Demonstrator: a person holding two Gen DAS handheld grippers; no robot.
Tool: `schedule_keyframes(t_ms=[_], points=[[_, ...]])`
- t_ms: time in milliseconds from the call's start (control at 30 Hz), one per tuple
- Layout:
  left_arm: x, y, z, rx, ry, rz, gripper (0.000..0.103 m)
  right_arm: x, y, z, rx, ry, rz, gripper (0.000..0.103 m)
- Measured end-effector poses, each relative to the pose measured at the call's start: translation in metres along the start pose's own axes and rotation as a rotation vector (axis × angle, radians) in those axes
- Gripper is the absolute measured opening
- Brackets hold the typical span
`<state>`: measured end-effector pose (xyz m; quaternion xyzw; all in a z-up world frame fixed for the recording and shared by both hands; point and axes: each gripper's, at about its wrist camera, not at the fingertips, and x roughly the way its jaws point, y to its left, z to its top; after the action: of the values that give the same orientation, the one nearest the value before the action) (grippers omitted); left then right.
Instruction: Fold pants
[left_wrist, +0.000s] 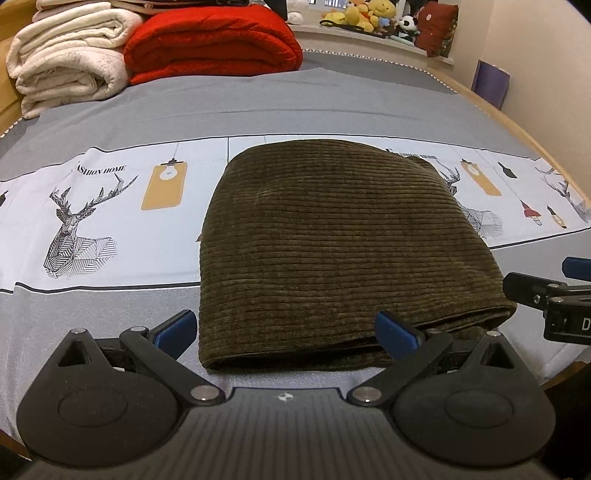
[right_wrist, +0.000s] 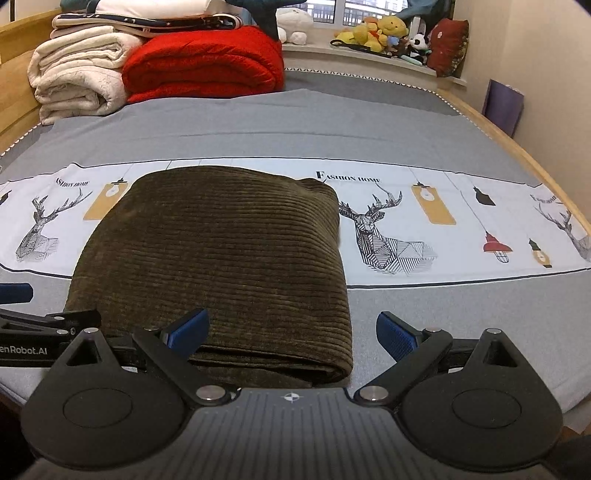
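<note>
So the dark olive-brown corduroy pants (left_wrist: 332, 251) are folded into a thick rectangular bundle, lying on the bed with the grey bedspread (left_wrist: 258, 103), right across its white printed band with deer heads and hanging lamps (right_wrist: 406, 221). The layered edges of the fold face the cameras.

Left gripper (left_wrist: 284, 332) has its blue-padded fingers (left_wrist: 177, 328) spread wide, holding nothing, straddling the near left part of the bundle. Right gripper (right_wrist: 291, 332) is the same deal: fingers wide apart and empty, at the bundle's near right corner, with one pad over the fabric edge and the other over bare bedspread.

At the head of the bed there's a rolled cream fleece blanket (left_wrist: 70, 55) right beside a folded red blanket (left_wrist: 214, 44), and a pile of stuffed toys (right_wrist: 384, 33) on the window ledge.
</note>
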<state>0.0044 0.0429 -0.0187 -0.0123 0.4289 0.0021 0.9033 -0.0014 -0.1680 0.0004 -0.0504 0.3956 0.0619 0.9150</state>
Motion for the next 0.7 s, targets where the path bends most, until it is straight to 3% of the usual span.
schedule_keyframes(t_ms=[700], points=[[0.0034, -0.0008, -0.0038, 0.013, 0.011, -0.008, 0.103, 0.0047, -0.0006, -0.0019, 0.002, 0.02, -0.006, 0.097]])
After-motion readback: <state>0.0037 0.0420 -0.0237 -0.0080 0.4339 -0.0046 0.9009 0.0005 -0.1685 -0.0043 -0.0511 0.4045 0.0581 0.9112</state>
